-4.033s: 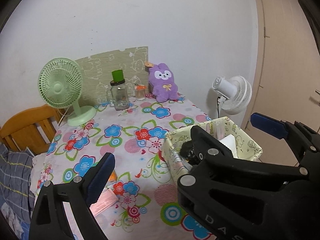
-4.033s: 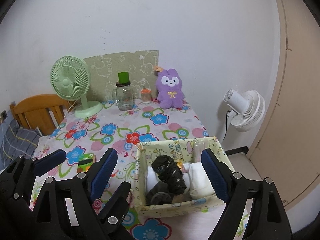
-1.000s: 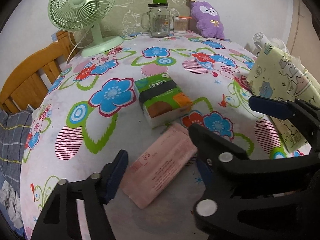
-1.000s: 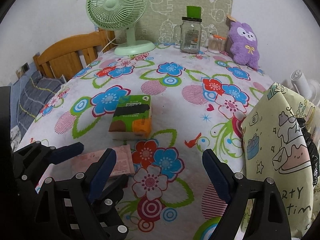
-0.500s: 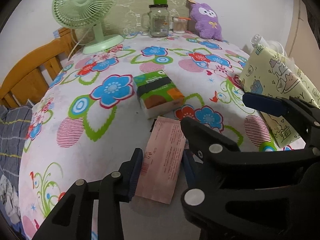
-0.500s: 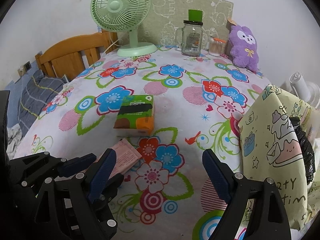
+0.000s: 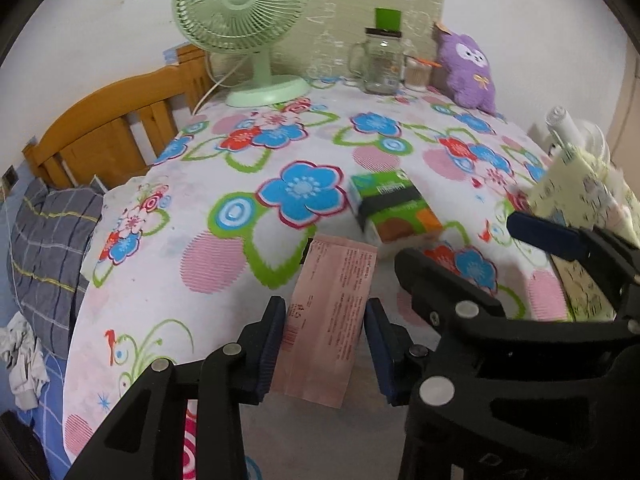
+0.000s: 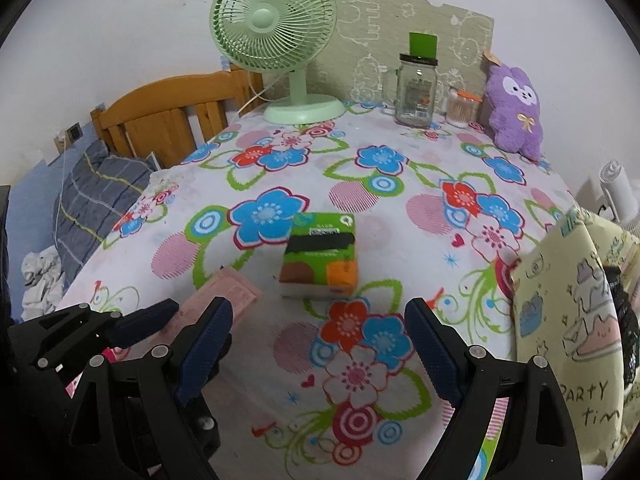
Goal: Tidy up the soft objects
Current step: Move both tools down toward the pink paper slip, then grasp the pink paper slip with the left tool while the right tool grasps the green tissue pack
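A flat pink soft packet (image 7: 328, 316) lies on the flowered tablecloth (image 7: 240, 248) near the front edge. My left gripper (image 7: 324, 344) is closed on the packet's two long sides. The packet also shows in the right wrist view (image 8: 216, 304), with the left gripper (image 8: 176, 320) on it. A green and orange tissue pack (image 7: 394, 212) lies just beyond it and also shows in the right wrist view (image 8: 320, 256). My right gripper (image 8: 320, 352) is open and empty, hovering short of the tissue pack. A yellow fabric storage box (image 8: 572, 320) stands at the right.
A green desk fan (image 8: 280, 48), a glass jar (image 8: 416, 92), a cotton-swab cup (image 8: 460, 108) and a purple plush (image 8: 516, 108) stand along the far edge. A wooden bed frame (image 8: 168, 120) and bedding lie to the left. A white fan (image 8: 620, 192) stands past the right edge.
My left gripper came down to the table and its jaws closed in on the pink packet, which turned lengthwise between them. My right gripper stayed open above the table.
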`<state>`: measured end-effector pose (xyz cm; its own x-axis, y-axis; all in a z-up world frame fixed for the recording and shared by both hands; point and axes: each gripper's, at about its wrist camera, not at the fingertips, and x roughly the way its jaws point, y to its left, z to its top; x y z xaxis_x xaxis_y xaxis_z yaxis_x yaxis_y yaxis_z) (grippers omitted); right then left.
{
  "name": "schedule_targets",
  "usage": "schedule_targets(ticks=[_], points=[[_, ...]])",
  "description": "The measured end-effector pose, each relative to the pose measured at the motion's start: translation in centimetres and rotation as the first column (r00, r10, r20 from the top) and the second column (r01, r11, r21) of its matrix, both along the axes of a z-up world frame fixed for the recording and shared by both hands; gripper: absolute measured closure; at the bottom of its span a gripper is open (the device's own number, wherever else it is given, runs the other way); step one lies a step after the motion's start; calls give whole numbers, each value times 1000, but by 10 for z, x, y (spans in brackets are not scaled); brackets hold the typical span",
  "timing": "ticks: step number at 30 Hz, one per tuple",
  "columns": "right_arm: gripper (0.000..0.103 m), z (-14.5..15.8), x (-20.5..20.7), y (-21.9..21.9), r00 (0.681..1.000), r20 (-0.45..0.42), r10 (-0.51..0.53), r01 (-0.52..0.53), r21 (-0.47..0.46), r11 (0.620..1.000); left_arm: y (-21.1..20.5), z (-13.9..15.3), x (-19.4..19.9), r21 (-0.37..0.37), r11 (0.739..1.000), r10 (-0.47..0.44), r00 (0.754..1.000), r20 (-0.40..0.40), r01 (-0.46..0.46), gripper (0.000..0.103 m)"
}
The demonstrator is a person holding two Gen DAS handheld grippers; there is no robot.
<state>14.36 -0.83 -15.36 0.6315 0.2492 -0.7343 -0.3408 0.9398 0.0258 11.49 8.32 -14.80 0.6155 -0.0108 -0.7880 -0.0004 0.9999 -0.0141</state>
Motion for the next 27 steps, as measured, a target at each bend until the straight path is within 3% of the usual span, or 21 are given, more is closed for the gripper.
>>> schedule_targets(ticks=[11, 27], points=[[13, -4, 33, 13, 1000, -23, -6, 6, 19, 1000, 10, -2, 28, 7, 998, 67, 998, 9, -67, 62], [32, -28, 73, 16, 994, -106, -20, 21, 11, 1000, 13, -20, 59, -5, 995, 103, 994, -26, -103, 61]])
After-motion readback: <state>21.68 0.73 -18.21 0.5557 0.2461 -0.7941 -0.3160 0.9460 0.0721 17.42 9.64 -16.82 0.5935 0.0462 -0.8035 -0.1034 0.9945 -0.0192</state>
